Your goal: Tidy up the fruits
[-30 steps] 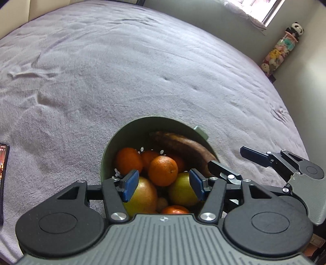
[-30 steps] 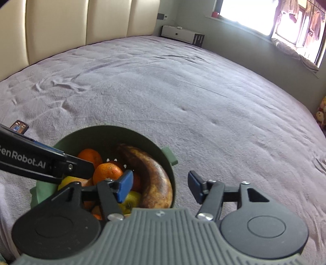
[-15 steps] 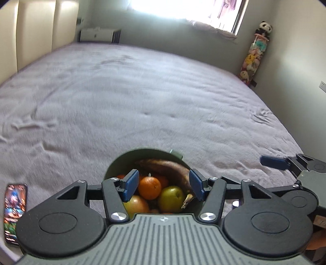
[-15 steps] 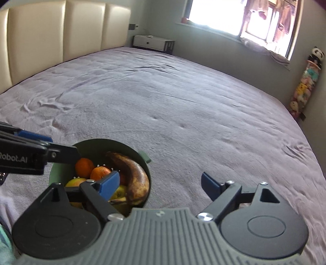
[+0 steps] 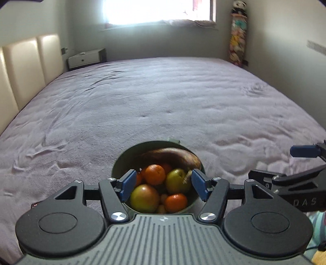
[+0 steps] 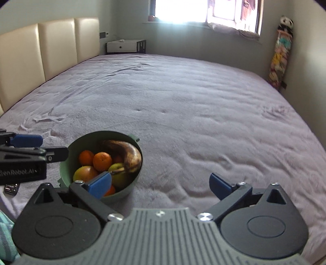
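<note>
**Fruit bowl on the bed, both grippers released**

Nearest, the left hand-held gripper [image 5: 162,188]: jaws apart and just opened wider, blue pads framing the bowl from above, nothing pinched between them. To its right, the right hand-held gripper [image 6: 161,183]: jaws spread wide, likewise just opened further, only bare bedspread between the pads, bowl off to its left side.

Just beyond, near the front edge of the bed, a green bowl [image 6: 130,186] sitting upright on the purple bedspread [image 6: 193,102]. Inside: a brown, overripe banana [image 6: 127,154] curved along the far wall of the bowl, two oranges [image 6: 102,161] side by side at the middle, a yellow-green apple [image 5: 177,181] beside the banana's stem, a larger reddish-yellow fruit [image 5: 144,197] at the near side, one more small orange [image 5: 175,202] at the near rim. Left of the bowl, partly hidden under the left gripper, a phone [image 6: 11,188] lying on the bedspread.

Farther back, wrinkled bedspread across the whole bed. Along the left, a cream padded headboard [image 6: 51,49]. At the far corner, a low white nightstand [image 6: 126,45]. Behind, a bright window [image 6: 203,12]; at the right wall, a tall stack of plush toys [image 6: 281,51].
</note>
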### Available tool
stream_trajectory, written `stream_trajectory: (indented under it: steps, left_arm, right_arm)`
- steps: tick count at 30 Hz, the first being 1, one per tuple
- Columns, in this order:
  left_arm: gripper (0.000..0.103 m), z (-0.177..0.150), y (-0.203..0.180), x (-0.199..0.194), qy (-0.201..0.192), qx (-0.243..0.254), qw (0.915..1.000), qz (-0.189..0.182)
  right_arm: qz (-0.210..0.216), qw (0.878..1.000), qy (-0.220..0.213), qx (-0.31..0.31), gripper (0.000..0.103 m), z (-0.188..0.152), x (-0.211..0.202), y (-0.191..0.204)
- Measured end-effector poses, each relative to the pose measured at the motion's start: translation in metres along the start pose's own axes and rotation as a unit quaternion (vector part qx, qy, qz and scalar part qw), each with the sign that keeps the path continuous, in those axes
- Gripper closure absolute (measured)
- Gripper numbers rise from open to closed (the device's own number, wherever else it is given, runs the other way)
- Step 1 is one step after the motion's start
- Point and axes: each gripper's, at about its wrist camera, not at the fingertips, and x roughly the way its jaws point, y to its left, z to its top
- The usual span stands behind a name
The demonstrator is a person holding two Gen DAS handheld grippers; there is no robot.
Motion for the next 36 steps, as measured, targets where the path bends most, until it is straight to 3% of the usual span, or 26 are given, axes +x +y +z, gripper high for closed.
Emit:
stream_trajectory:
  steps: [6,19,36]
  left_arm:
    - [0.027,-0.017,-0.014,0.011,0.032,0.031,0.9989,-0.011]
    - [0.027,-0.025,-0.005,0.036,0.075,-0.017,0.997,0.001]
    - [0.025,-0.024,-0.007,0.04,0.093,-0.021,0.9954,0.01]
  right_arm:
    - [-0.023,0.998,0.036,0.038,0.004,-0.024,0.009,-0.012]
    - [-0.03,0.995,0.094,0.033,0.004,-0.035,0.047,-0.01]
    - [-0.025,0.993,0.104,0.053,0.004,-0.036,0.047,-0.02]
